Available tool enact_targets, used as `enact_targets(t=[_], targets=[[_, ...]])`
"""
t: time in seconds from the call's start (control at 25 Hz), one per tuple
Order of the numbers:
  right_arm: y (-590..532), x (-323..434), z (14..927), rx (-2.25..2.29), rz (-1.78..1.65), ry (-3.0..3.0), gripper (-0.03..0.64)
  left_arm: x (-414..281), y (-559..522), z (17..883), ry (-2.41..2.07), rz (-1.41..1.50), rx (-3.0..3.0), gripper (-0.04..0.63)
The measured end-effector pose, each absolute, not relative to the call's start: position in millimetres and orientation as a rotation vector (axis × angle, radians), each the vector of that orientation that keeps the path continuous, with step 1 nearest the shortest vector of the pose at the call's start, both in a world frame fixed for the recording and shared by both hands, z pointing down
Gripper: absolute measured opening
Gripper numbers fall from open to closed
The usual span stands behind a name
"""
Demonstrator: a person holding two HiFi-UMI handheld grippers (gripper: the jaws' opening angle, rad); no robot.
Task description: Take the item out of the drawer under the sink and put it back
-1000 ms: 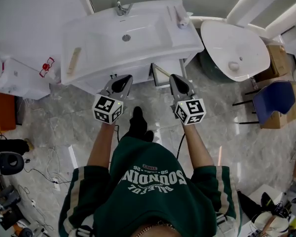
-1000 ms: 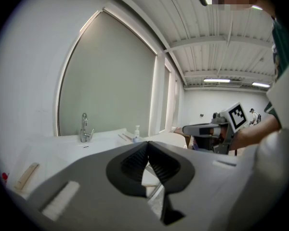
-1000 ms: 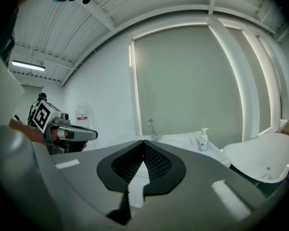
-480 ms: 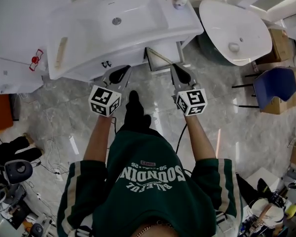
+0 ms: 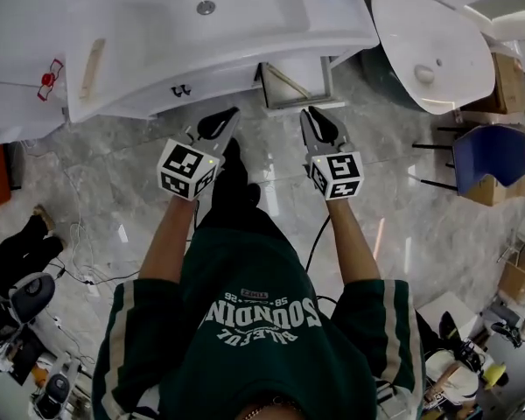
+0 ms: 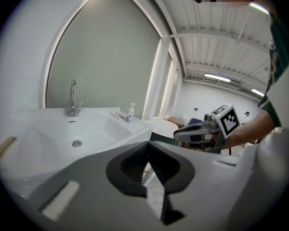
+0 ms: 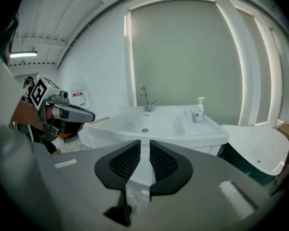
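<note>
The white sink fills the top of the head view, with its cabinet under the front edge. Below the sink's right part a boxy section juts forward, probably the drawer, its long side running along the sink front. The right gripper points straight at it and is the nearer one; its jaws have just been opening and stand slightly parted on nothing. The left gripper is pressed together, empty. The item is hidden, presumably inside the drawer.
</note>
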State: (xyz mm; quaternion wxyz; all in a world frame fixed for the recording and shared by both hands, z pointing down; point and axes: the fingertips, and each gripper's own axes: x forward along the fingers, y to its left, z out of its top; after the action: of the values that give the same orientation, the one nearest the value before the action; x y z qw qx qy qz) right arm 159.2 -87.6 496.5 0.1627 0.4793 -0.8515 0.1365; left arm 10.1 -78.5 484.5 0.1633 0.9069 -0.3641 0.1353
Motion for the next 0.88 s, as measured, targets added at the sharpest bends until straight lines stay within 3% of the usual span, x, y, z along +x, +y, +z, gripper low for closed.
enact_targets(t=[0.88], targets=[[-175.6, 147.5, 719.4, 0.947, 0.277, -2.065, 0.133, -2.7, -101.4, 587.9, -1.02, 0.411, 2.499, 0.051]])
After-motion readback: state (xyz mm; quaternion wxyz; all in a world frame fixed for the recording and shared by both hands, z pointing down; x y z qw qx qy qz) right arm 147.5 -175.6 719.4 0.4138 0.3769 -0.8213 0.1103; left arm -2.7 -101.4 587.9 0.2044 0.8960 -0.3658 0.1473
